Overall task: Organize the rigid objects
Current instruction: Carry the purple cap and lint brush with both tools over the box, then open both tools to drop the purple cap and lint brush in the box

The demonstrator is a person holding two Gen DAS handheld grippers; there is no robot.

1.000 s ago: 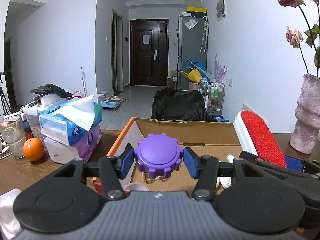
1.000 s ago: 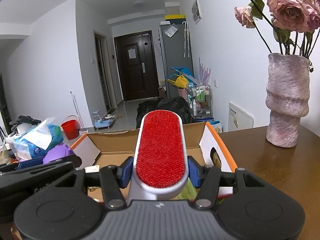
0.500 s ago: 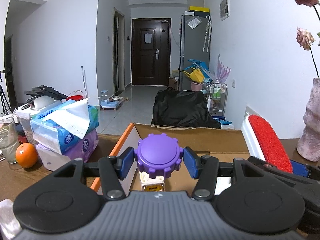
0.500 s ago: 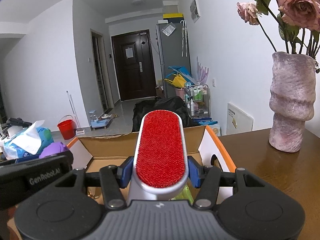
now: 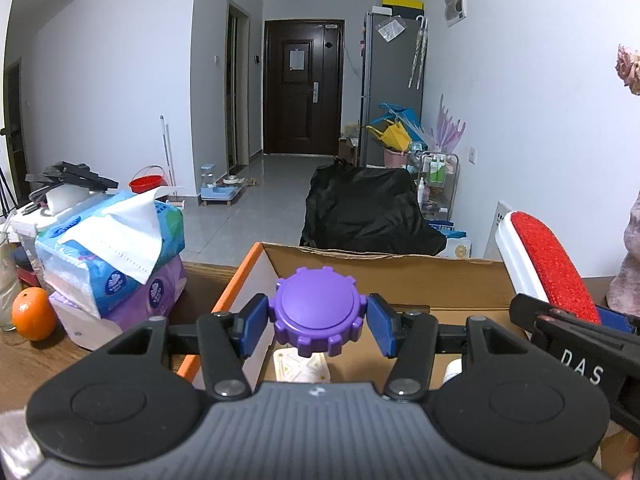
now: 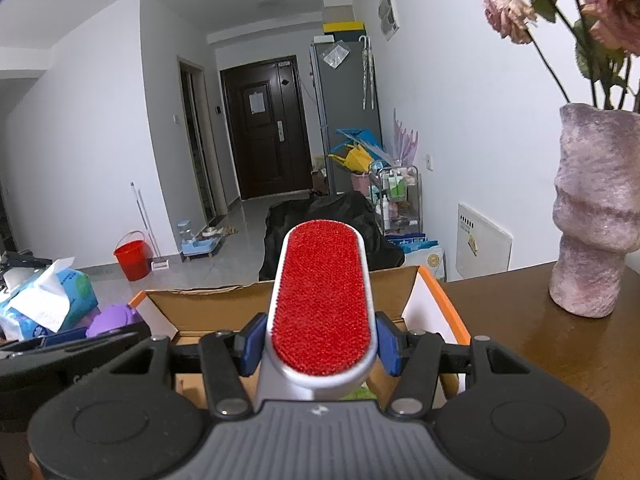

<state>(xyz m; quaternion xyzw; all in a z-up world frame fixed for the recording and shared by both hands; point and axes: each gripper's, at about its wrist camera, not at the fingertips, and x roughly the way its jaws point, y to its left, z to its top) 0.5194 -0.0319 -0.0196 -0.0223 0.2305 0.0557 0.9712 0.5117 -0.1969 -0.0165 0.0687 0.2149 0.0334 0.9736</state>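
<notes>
My left gripper (image 5: 318, 326) is shut on a bottle by its purple ridged cap (image 5: 318, 314); the pale bottle body (image 5: 302, 366) hangs below, over the open cardboard box (image 5: 380, 264). My right gripper (image 6: 320, 344) is shut on a white lint brush with a red pad (image 6: 322, 300), its head sticking up and forward above the same box (image 6: 208, 300). The brush (image 5: 548, 264) also shows at the right of the left wrist view, and the purple cap (image 6: 112, 320) at the left of the right wrist view.
Stacked tissue packs (image 5: 116, 256), an orange (image 5: 32, 318) and a glass (image 5: 6, 280) stand left of the box on the wooden table (image 6: 540, 356). A pink vase (image 6: 596, 216) with dried roses stands at the right. Small items lie inside the box.
Both grippers have moved forward over the box with their objects still held. The tissue packs, orange and vase have slid outward and toward the frame edges.
</notes>
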